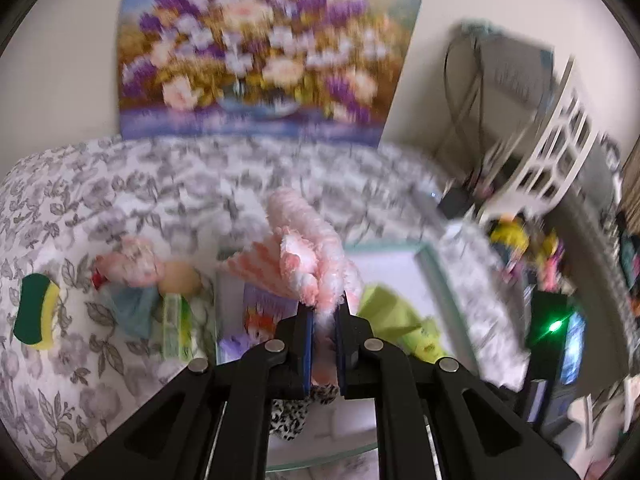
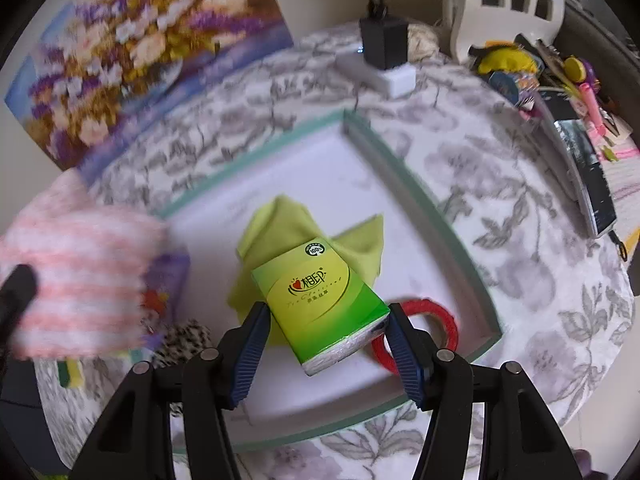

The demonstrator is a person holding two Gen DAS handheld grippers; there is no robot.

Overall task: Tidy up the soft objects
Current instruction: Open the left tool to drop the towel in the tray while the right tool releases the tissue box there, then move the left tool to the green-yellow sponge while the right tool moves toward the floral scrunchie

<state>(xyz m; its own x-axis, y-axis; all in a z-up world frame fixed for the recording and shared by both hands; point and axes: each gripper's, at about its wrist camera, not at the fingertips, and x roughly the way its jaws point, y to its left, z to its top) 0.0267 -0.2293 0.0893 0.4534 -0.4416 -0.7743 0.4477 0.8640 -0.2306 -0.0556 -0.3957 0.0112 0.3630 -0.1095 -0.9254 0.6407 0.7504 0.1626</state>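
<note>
Over the tray | left fingers clamp pink cloth | right fingers grip tissue pack

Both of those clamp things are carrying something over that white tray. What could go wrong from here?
The right tool holds the green tissue pack only near its lower end, so it might tilt or slip. The left tool pinches just an edge of the pink striped cloth, which might pull free or drape over the green cloth in the tray.

Both tools share one build: the left gripper and right gripper have matte black angular arms, round silver pivot pins behind the tips, and ribbed dark-blue pads lining the inner faces.
</note>
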